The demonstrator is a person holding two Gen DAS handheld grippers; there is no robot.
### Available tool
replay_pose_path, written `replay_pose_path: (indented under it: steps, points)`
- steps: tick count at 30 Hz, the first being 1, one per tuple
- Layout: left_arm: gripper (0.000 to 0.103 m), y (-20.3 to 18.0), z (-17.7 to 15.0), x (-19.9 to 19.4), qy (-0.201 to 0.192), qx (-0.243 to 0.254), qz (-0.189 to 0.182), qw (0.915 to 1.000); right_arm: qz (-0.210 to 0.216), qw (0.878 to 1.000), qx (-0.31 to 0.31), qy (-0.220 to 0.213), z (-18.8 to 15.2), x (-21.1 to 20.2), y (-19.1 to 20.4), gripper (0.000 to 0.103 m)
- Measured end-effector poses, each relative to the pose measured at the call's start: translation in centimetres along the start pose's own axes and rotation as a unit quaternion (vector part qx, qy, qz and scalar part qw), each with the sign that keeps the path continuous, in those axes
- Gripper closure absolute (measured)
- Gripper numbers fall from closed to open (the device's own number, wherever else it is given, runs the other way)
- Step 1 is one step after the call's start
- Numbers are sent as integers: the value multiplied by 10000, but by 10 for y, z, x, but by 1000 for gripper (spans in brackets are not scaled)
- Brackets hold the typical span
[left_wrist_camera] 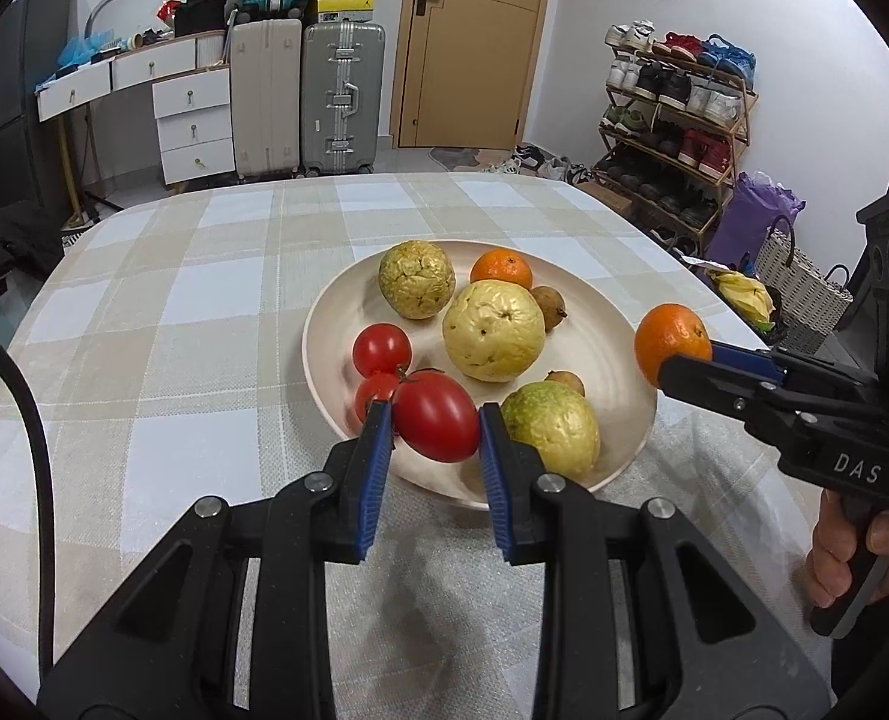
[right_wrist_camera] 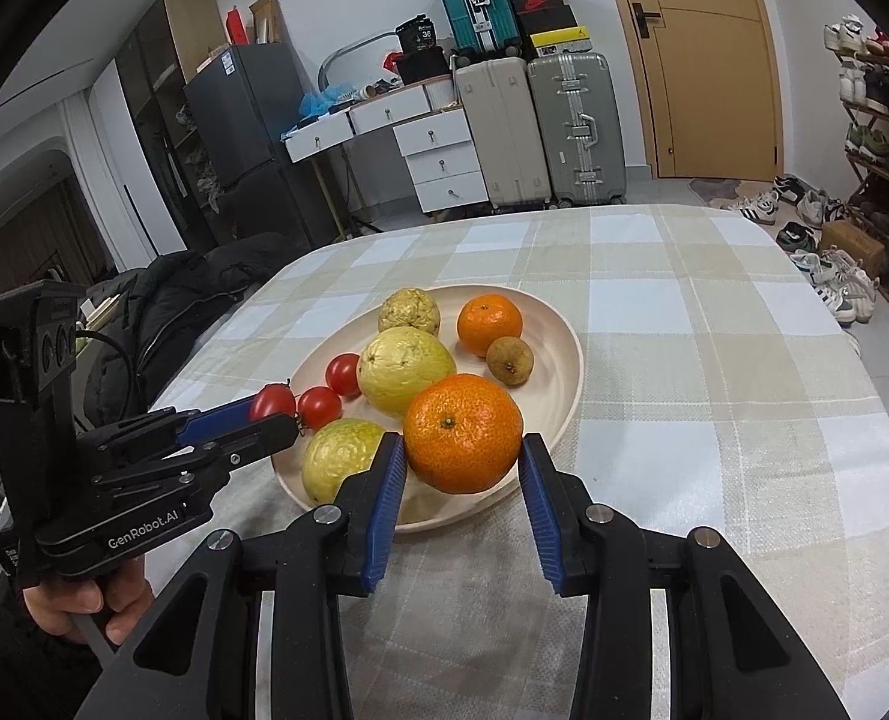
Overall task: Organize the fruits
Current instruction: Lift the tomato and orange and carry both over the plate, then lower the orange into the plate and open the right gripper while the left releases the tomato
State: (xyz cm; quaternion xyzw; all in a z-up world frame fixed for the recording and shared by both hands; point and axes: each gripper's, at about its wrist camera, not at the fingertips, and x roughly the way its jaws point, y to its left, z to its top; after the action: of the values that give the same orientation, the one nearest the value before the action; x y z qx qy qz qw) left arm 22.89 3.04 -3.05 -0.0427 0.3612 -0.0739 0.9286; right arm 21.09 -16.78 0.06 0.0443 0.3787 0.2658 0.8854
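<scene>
A pale round plate (left_wrist_camera: 618, 372) (right_wrist_camera: 558, 330) on the checked tablecloth holds three yellow-green guavas, a tangerine (left_wrist_camera: 501, 269) (right_wrist_camera: 489, 324), two small tomatoes (left_wrist_camera: 382, 349) (right_wrist_camera: 342, 373) and small brown fruits (right_wrist_camera: 509, 361). My left gripper (left_wrist_camera: 436, 420) is shut on a red tomato (left_wrist_camera: 436, 415) just above the plate's near-left rim; it shows in the right wrist view (right_wrist_camera: 273, 403). My right gripper (right_wrist_camera: 462, 456) is shut on an orange tangerine (right_wrist_camera: 463, 432) above the plate's near-right rim; it also shows in the left wrist view (left_wrist_camera: 672, 343).
The table (left_wrist_camera: 144, 300) carries a beige and white checked cloth. Behind it stand suitcases (left_wrist_camera: 342, 96), a white drawer unit (left_wrist_camera: 195, 120), a door and a shoe rack (left_wrist_camera: 672, 108). A dark jacket (right_wrist_camera: 192, 294) lies at the table's left edge.
</scene>
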Motion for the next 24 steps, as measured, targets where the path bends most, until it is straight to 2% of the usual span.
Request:
replay_pose_path:
  steps: [19,21,24]
  points:
    - [77,3,-1,13,141,-36,-16,9999,-122,9998,5,156,-3,20,-5,63]
    - [77,3,-1,12,131,-43,20,9999,-143,9998,-27,158,-3,21,-4,62]
    - [77,5,-2,11,89,-100,151,9998,-216,9996,-68,141,-5,20,-3,52]
